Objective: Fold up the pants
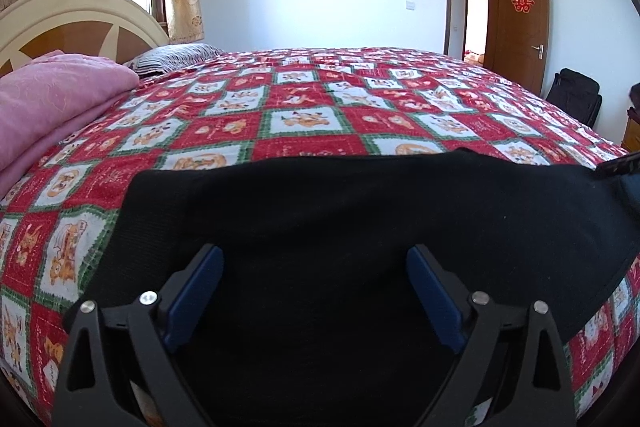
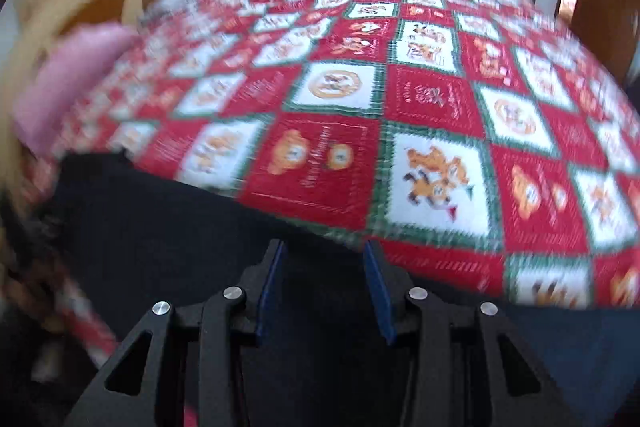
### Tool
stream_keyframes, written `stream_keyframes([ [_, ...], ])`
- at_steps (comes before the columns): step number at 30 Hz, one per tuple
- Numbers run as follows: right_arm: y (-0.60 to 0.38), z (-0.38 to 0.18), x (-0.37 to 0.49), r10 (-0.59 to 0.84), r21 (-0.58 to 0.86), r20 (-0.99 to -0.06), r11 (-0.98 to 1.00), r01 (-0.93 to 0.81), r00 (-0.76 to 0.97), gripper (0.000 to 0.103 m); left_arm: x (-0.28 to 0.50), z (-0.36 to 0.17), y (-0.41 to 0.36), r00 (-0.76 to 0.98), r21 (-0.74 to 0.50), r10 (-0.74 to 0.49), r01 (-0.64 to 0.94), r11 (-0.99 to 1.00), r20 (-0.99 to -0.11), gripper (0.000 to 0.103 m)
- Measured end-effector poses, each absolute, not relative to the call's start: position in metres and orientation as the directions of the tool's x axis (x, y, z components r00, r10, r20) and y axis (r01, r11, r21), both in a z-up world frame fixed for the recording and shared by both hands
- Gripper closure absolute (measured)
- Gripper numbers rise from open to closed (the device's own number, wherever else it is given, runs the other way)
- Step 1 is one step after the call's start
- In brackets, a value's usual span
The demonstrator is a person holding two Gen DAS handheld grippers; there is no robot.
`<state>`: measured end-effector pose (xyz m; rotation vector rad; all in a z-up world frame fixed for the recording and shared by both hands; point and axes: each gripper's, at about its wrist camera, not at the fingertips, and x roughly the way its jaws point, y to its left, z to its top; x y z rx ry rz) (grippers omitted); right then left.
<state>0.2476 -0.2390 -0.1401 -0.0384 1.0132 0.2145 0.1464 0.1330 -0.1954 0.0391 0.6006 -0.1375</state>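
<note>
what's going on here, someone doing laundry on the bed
A person with a two-finger claw in each hand is folding black pants laid across a bed with a red patchwork bedspread. The left claw stands wide open over the dark cloth, gripping nothing. The right claw is partly open near the edge of the pants, with no cloth visibly pinched; that view is blurred. A folded pink blanket lies by the headboard.

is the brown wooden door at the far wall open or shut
Open: the brown wooden door is swung back against the wall, leaving the doorway beside it clear.
</note>
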Motion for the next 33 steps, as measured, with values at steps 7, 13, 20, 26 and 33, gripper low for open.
stream_keyframes([
  [7, -0.244, -0.155, 0.27, 0.123, 0.025, -0.845, 0.981, -0.191, 0.52, 0.082, 0.145, -0.198, 0.132, 0.825, 0.007, -0.112, 0.139, 0.99, -0.555, 0.004],
  [13, -0.258, -0.13, 0.249, 0.153, 0.092, -0.799, 0.987, -0.132, 0.582, 0.081, 0.143, -0.199, 0.133, 0.828, 0.0, -0.12, 0.143, 0.99, -0.548, 0.004],
  [20, -0.224, -0.141, 0.189, 0.293, 0.174, -0.818, 0.946, -0.273, 0.495, 0.081, 0.14, -0.191, 0.141, 0.818, 0.02, -0.094, 0.127, 0.992, -0.567, 0.004],
  [26, -0.213, -0.136, 0.184, 0.32, 0.191, -0.814, 0.936, -0.297, 0.484, 0.081, 0.135, -0.19, 0.165, 0.822, 0.088, -0.021, 0.086, 0.992, -0.569, 0.004],
  [33, -0.147, -0.123, 0.242, 0.54, 0.391, -0.735, 0.832, -0.394, 0.41, 0.08, 0.133, -0.199, 0.181, 0.833, 0.042, -0.029, 0.063, 0.997, -0.552, 0.0],
])
